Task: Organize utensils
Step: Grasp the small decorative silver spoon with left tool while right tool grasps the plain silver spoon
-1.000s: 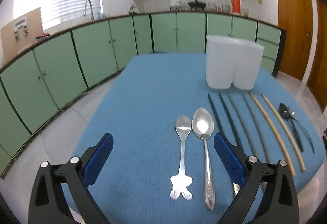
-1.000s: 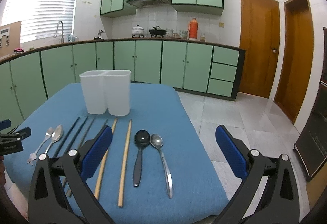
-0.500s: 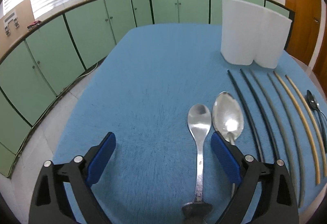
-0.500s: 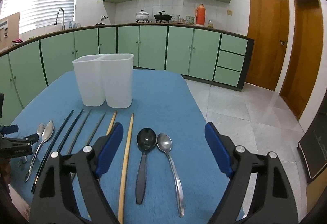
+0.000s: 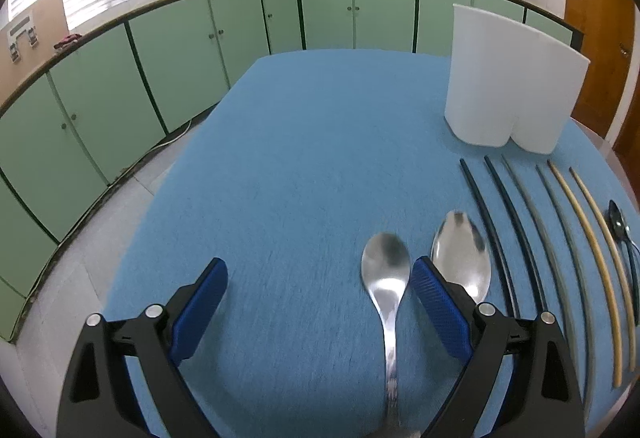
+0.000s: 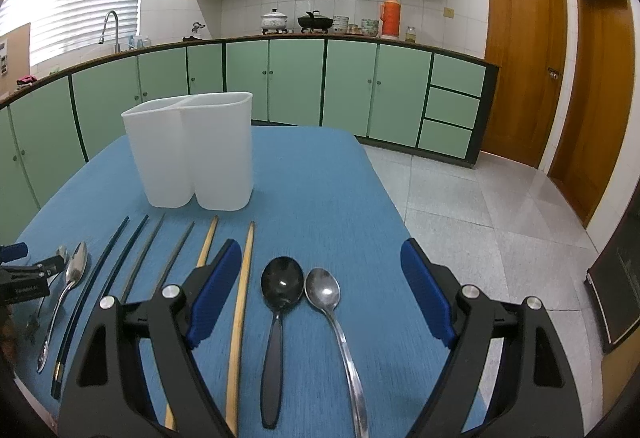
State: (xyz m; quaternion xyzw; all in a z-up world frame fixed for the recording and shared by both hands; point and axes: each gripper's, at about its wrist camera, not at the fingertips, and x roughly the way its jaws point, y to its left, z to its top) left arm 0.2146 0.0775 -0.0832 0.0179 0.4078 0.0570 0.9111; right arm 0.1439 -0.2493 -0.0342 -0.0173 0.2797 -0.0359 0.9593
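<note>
My left gripper (image 5: 320, 274) hangs open low over the blue table (image 5: 320, 138). The small steel spoon (image 5: 386, 270) lies between its jaws, close to the right finger, untouched. A larger steel spoon (image 5: 462, 250) lies just outside that finger. Black chopsticks (image 5: 500, 230), grey ones (image 5: 556, 238) and wooden ones (image 5: 592, 234) lie in a row to the right. My right gripper (image 6: 320, 254) is open over a black spoon (image 6: 282, 286) and a steel spoon (image 6: 323, 288). One wooden chopstick (image 6: 245, 278) lies beside its left finger. The white two-compartment holder (image 6: 192, 150) stands behind the row.
The table's right edge (image 6: 384, 190) drops to a grey tiled floor (image 6: 480, 218). Green cabinets (image 5: 180, 50) run along the left and the back. Bare blue cloth lies left of the spoons. Two wooden doors (image 6: 520, 70) stand at the far right.
Both grippers have moved forward and down toward the utensils. The left one now straddles the small spoon's bowl. The right jaws have narrowed a little around the two spoons.
</note>
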